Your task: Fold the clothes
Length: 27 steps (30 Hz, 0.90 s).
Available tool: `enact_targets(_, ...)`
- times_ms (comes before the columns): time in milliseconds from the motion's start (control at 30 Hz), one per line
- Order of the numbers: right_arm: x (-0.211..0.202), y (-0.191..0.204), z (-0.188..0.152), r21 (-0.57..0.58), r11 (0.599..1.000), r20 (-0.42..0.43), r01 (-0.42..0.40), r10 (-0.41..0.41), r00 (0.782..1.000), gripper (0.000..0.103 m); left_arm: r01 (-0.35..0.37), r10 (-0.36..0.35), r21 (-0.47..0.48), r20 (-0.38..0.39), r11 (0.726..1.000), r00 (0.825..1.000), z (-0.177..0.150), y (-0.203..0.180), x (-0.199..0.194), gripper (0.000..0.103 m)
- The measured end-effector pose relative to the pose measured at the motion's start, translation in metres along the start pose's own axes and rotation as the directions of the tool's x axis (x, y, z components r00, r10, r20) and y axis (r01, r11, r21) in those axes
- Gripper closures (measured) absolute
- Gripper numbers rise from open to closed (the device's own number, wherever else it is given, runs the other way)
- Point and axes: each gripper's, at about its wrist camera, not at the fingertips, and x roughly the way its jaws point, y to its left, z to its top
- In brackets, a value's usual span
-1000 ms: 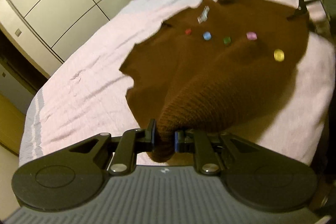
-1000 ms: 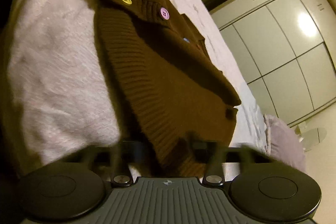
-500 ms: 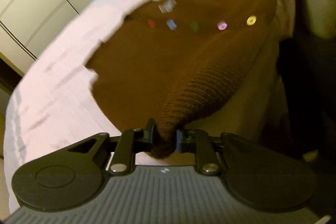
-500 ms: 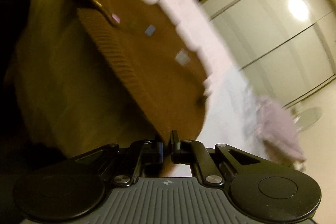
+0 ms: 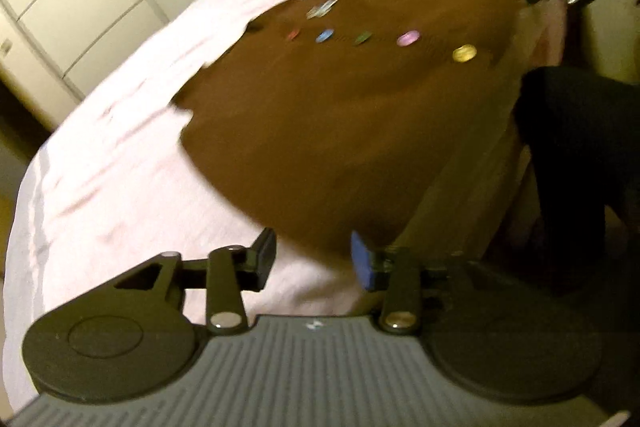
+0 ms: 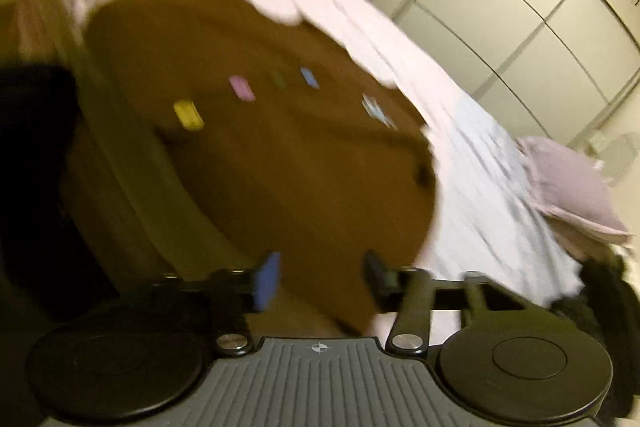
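Spreading step: the cardigan (image 5: pixel 340 131) lies flat on the bed (image 5: pixel 112 163), buttons up. Both the left gripper (image 5: pixel 314 259) and right gripper (image 6: pixel 320 275) are parted, holding nothing. Next, likely pinch a sleeve edge to fold inward.

pink-sheeted bed (image 5: pixel 100 187): brown cardigan (image 5: pixel 340 127) spread flat, pillow (image 6: pixel 568 183) at head.
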Motion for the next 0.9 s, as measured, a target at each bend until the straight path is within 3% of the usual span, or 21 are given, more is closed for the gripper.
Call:
enact_targets(67, 0.002, 0.013, 0.016, -0.001, 0.997, 0.047, -0.072, 0.072, 0.996, 0.048, 0.009, -0.01, 0.062, 0.022, 0.998, 1.0, 0.005, -0.018, 0.004, 0.063)
enact_targets(233, 0.026, 0.052, 0.047, -0.158, 0.971, 0.068, -0.182, 0.194, 0.979, 0.048, 0.035, -0.037, 0.213, 0.005, 0.976, 0.999, 0.015, -0.059, 0.031, 0.063)
enact_targets(333, 0.032, 0.06, 0.064, -0.226, 0.953, 0.091, -0.202, 0.227, 0.97, 0.048, 0.057, -0.063, 0.167, 0.032, 0.984, 0.997, 0.022, -0.041, 0.032, 0.063)
enact_targets(400, 0.032, 0.049, 0.076, -0.211, 0.955, 0.12, -0.207, 0.235, 0.965, 0.048, 0.031, -0.037, 0.12, 0.053, 0.992, 0.998, 0.031, -0.013, 0.03, 0.063)
enact_targets(500, 0.042, 0.009, 0.095, -0.121, 0.97, 0.133, -0.212, 0.228, 0.965, 0.048, -0.009, 0.005, 0.05, 0.077, 0.999, 0.997, 0.045, 0.031, 0.03, 0.062)
enact_targets(633, 0.069, -0.054, 0.119, 0.0, 0.974, 0.123, -0.226, 0.224, 0.967, 0.048, -0.035, 0.038, -0.042, 0.076, 0.999, 0.996, 0.067, 0.098, 0.061, 0.059)
enact_targets(800, 0.127, -0.155, 0.13, 0.146, 0.969, 0.082, -0.198, 0.188, 0.979, 0.048, -0.039, 0.046, -0.097, 0.07, 0.995, 0.997, 0.106, 0.172, 0.131, 0.059)
enact_targets(900, 0.167, -0.203, 0.145, 0.172, 0.97, 0.062, -0.172, 0.163, 0.985, 0.048, -0.045, 0.053, -0.107, 0.071, 0.993, 0.996, 0.129, 0.209, 0.184, 0.059)
